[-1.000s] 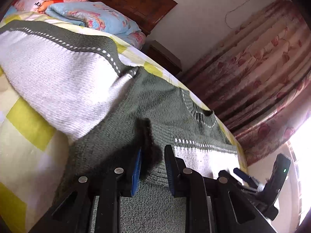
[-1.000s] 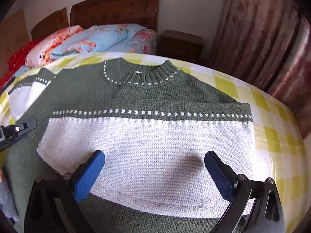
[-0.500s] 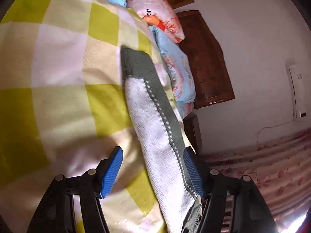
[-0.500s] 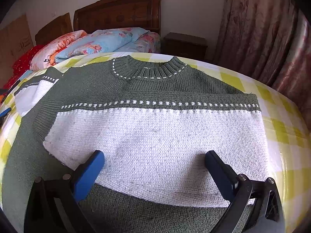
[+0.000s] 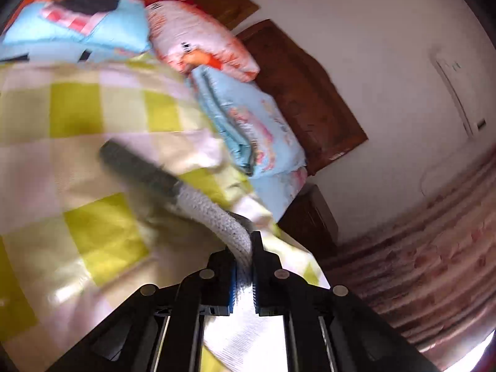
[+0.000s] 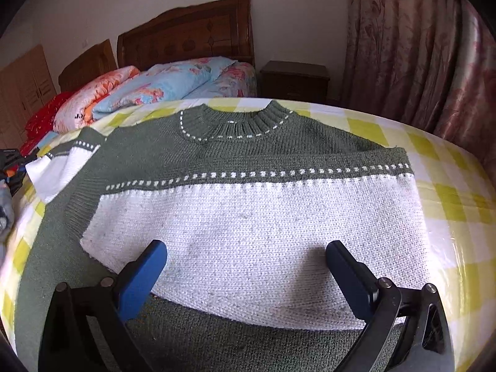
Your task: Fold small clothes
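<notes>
A green and white knitted sweater lies flat on the yellow-checked cloth, neck away from me. Its right side is folded in with a straight edge. My right gripper is open and hovers over the white band near the hem. The left sleeve stretches out to the left. In the left wrist view my left gripper is shut on that sleeve, white part in the jaws, the green cuff hanging beyond. The view is blurred.
Folded quilts and pillows lie behind the table on a bed with a dark wooden headboard. A nightstand and a pink curtain stand at the right. The table edge curves close on the right.
My left gripper went from open around the sleeve to shut on it and has lifted it off the cloth. The right gripper stays open and has barely moved.
</notes>
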### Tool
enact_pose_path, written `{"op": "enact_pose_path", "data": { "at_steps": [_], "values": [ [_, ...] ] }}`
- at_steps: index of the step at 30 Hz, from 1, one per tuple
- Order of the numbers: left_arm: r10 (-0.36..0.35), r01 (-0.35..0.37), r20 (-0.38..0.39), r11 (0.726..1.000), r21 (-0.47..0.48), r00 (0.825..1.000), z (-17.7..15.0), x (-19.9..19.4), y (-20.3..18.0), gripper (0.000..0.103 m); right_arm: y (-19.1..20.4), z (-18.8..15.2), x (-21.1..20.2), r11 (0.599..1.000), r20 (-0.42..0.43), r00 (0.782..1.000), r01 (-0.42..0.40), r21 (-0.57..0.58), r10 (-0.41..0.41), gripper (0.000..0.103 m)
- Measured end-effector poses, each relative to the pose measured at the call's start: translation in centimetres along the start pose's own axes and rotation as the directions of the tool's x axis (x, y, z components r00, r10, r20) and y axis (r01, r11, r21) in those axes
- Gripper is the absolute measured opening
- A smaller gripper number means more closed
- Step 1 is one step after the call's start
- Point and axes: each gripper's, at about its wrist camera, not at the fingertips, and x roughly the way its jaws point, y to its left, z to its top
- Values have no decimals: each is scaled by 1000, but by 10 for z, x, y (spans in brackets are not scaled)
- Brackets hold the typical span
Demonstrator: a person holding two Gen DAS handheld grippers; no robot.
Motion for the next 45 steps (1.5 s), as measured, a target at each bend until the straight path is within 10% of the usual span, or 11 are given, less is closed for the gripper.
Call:
{"op": "enact_pose_path", "data": {
  "at_steps": [5,12,15,18,24,30,45],
  "values": [
    [-202,210,-59,935,284,978,-60,-21,-126,7,-36,-6,-36,977,223,974,-90,192,45,103],
    [-251,489,-449,665,564,858,-234,-2,-255,27,-91,-19,-65,870,417,909,-200,450,-7,103],
    [-171,475,-474,590,653,864,-283,-3,-261,27,-111,-26,-72,807,457,889,-249,535,-29,103],
    [-166,451,-460,636,626,872,-276,-13,-243,27,-124,-30,-70,766,462,887,-280,579,-25,103],
    [-13,114,-171,793,598,985,-229,-44,-162,27,-111,-26,-68,819,449,893,-264,510,8,103],
    [2,54,-137,912,406,991,-199,-51,-95,25,-92,-20,-62,877,419,907,-234,420,42,103],
    [191,-90,-162,869,486,968,-215,-24,-93,27,-51,4,3,959,57,989,-149,239,139,103]
  ]
}}
